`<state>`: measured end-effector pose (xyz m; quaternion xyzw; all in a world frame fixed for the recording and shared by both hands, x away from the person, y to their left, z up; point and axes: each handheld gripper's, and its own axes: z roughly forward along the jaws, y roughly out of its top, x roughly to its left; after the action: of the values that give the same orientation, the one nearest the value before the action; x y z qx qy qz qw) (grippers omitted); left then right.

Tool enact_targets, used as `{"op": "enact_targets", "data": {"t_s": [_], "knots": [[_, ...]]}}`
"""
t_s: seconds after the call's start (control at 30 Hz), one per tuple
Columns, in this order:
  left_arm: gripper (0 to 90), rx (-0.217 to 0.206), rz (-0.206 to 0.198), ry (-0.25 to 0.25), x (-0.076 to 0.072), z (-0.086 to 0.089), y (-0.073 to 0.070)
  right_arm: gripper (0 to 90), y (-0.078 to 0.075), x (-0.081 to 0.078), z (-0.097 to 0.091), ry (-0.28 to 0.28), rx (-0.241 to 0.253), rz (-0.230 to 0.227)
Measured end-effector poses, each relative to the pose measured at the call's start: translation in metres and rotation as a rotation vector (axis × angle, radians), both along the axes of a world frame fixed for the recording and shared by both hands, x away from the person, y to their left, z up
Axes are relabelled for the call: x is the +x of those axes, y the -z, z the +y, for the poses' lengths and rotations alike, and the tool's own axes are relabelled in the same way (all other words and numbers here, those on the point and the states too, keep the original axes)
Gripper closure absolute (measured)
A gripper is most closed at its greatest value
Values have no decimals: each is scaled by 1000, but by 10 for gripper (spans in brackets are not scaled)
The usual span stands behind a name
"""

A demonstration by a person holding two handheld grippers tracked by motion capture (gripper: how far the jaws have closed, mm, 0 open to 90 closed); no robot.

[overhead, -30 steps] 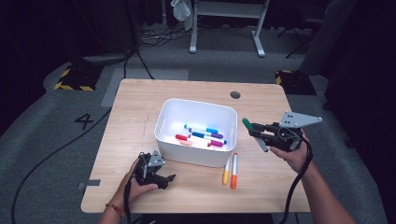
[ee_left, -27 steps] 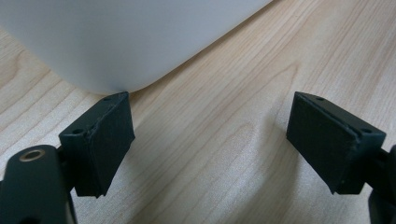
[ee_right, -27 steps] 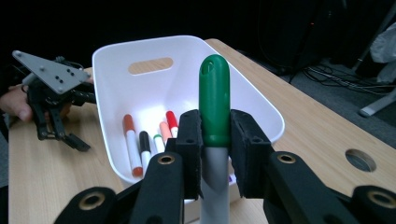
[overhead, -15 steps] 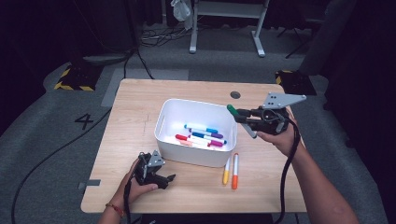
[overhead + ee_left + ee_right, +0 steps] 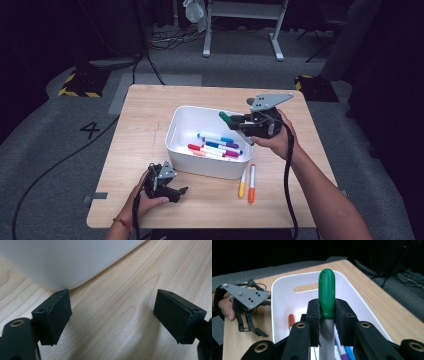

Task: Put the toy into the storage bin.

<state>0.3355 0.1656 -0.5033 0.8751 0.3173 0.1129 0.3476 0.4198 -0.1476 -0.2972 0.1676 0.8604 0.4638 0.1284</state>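
Right claw (image 5: 235, 121) clenched on green-capped grey marker (image 5: 226, 118), now carried in from right of white rectangular plastic bin (image 5: 176, 131) to above its right rim; a second ago well outside that rim, over bare wooden bench (image 5: 145, 107). Cap pointing across the bin's interior, above the loose coloured markers (image 5: 216, 145) already lying inside. Likely next: release over the bin. Left claw (image 5: 179, 191) released, holding nothing, resting on the bench just at the bin's near left corner, unmoved. Yellow marker (image 5: 242, 183) and orange marker (image 5: 251, 183) lying side by side on the bench just right of the bin's near right corner, not yet collected.
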Motion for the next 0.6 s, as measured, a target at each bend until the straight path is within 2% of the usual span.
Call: {"op": "enact_targets", "data": {"t_s": [0.3, 0.6], "knots": [[149, 0, 0, 0, 0, 0, 0, 750, 26, 8, 27, -28, -110, 81], [149, 0, 0, 0, 0, 0, 0, 749, 55, 9, 51, -85, -282, 197]]}}
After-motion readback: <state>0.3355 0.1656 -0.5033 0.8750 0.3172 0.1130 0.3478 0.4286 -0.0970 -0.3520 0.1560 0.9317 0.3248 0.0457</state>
